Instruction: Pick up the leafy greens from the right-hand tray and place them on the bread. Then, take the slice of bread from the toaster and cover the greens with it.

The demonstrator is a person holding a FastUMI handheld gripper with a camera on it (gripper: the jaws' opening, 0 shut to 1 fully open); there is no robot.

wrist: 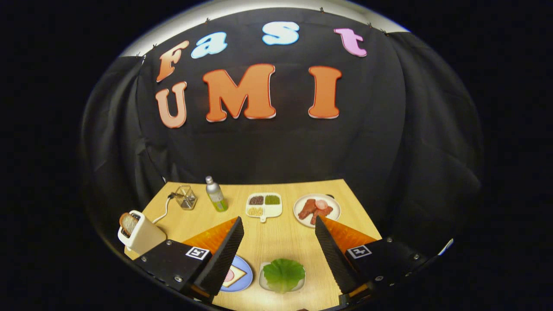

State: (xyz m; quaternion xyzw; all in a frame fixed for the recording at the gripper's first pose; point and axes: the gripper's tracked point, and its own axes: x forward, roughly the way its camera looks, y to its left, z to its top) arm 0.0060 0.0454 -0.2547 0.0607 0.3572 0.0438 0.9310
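A green leaf (284, 274) lies on a small pale tray (264, 286) on the wooden table, low between my fingers and closer to the right one. Left of it, partly behind my left finger (224, 255), a blue plate (244, 276) holds a slice of bread (234, 274) with something pink on it. A white toaster (142, 235) stands at the table's left edge with a browned slice of bread (128, 223) sticking out of its slot. My gripper (280, 224) is open, held above the table, with nothing between its fingers.
Beyond the fingers stand a divided white dish of seasonings (264, 204), a white plate of sliced meats (316, 209), a metal bottle with a green label (215, 194) and a clear square holder (186, 197). The toaster's cord (163, 212) runs past the holder.
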